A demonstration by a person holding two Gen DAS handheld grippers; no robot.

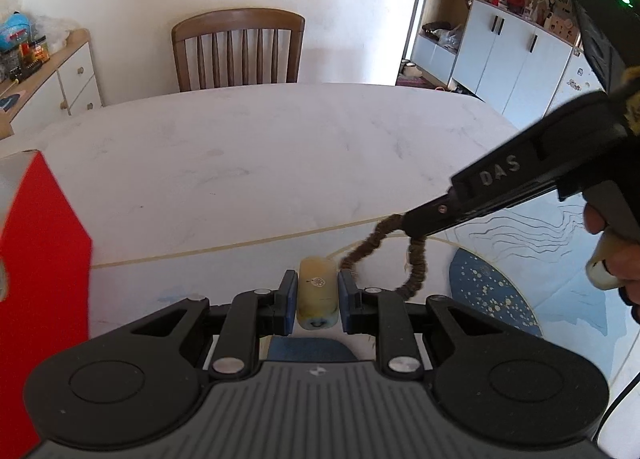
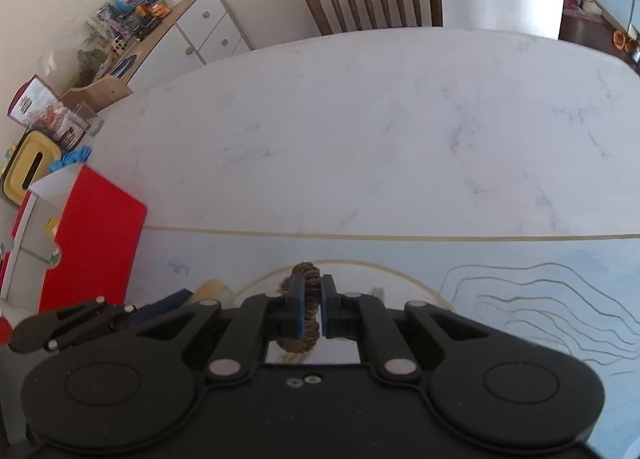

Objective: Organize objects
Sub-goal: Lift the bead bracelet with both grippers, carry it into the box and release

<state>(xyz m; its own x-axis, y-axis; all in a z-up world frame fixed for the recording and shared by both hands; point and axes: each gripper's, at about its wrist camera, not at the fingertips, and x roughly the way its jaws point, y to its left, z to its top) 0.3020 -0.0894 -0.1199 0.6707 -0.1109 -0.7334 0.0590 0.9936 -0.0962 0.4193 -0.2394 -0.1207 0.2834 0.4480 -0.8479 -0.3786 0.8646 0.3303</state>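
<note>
My left gripper (image 1: 318, 299) is shut on a small pale yellow cylinder (image 1: 318, 291) with a bluish end, held above the table mat. A brown braided cord loop (image 1: 384, 255) hangs beside it, pinched by my right gripper (image 1: 412, 229), which reaches in from the right. In the right wrist view the right gripper (image 2: 311, 309) is shut on the brown cord (image 2: 308, 319), whose loop sticks out above and below the pads. The left gripper's fingers (image 2: 80, 323) show at the lower left there, with a bit of the yellow cylinder (image 2: 212, 289) behind them.
A red and white box (image 1: 40, 267) (image 2: 88, 243) stands at the left on the marble table (image 1: 260, 163). A pale blue patterned mat (image 2: 520, 283) covers the near side. A wooden chair (image 1: 238, 47) is at the far edge. A person's hand (image 1: 616, 255) holds the right gripper's handle.
</note>
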